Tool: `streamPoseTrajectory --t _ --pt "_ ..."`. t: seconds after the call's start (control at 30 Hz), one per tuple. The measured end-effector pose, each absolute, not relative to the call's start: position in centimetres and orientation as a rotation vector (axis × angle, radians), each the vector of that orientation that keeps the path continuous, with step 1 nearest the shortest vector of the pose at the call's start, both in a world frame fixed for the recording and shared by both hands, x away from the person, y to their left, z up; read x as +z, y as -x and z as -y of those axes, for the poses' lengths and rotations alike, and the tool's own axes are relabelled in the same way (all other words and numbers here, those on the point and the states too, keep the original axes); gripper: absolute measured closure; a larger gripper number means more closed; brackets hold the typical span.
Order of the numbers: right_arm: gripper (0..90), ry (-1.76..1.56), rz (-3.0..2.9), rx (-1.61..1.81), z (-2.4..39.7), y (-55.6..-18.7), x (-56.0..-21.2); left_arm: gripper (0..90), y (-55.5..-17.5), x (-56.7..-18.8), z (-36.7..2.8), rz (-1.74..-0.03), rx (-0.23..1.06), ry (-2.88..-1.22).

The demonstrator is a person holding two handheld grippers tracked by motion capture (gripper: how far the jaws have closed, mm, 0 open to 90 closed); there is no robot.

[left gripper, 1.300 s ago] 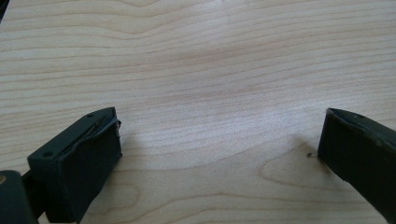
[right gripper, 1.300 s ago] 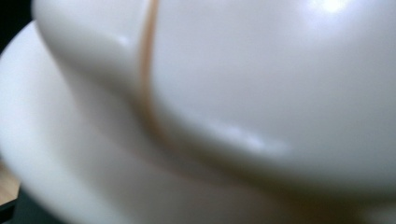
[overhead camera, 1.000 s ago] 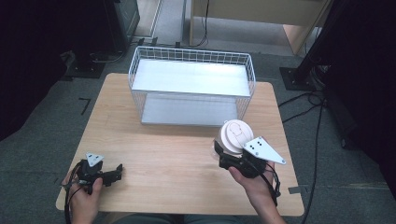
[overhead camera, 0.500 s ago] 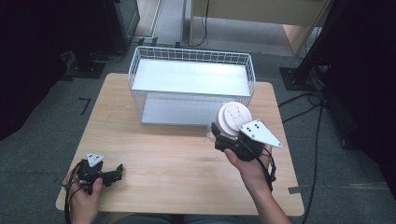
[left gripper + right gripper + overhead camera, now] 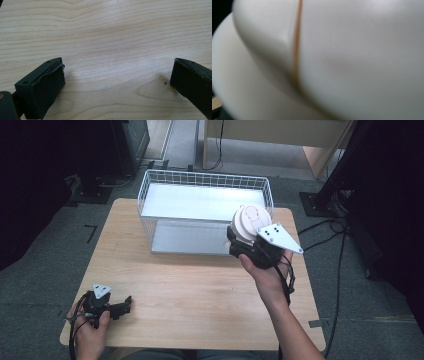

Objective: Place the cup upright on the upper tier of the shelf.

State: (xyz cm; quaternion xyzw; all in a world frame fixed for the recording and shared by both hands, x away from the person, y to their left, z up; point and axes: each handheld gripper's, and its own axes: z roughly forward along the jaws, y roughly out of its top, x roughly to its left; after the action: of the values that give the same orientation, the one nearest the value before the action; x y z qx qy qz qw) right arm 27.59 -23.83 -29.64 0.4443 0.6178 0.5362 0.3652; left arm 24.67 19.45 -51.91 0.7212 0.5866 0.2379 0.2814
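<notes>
A pale, round dish-like thing [image 5: 250, 222] with a faint line drawing on its face hangs in the air at the front right corner of the wire basket [image 5: 150, 185]. My right gripper [image 5: 239, 241] is shut on its lower edge. In the right gripper view the dish's smooth curved surface [image 5: 352, 55], crossed by a thin brown line, sits very close to the camera and hides the jaws. My left gripper [image 5: 122, 306] rests on the wooden table [image 5: 190, 285] near its front left corner. Its jaws stand wide open over bare wood, with nothing between them [image 5: 117, 77].
The white wire basket has a pale flat bottom and stands at the back of the table. Cables trail over the grey floor to the right of the table [image 5: 340, 245]. A dark stand base [image 5: 320, 202] sits beside the basket's right end.
My right gripper has lifted the pale dish and carried it away from the person, up to the basket's front right corner. The left gripper has stayed put.
</notes>
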Motion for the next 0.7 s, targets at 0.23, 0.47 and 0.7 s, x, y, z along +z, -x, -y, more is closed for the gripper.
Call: streamPoseTrajectory --t 0.23,0.47,0.7 --pt "15.9 -1.155 -1.569 1.356 23.5 -30.0 -28.7 0.0 -24.7 -51.9 -19.4 -1.572 0.637 -1.932" --pt "15.9 -1.165 -1.548 1.339 23.0 -32.1 -28.5 0.0 -24.7 -51.9 -19.4 -1.571 0.637 -1.933" --pt "15.9 -1.176 -1.543 1.333 22.3 -33.9 -28.4 0.0 -24.7 -51.9 -19.4 -1.569 0.636 -1.933"
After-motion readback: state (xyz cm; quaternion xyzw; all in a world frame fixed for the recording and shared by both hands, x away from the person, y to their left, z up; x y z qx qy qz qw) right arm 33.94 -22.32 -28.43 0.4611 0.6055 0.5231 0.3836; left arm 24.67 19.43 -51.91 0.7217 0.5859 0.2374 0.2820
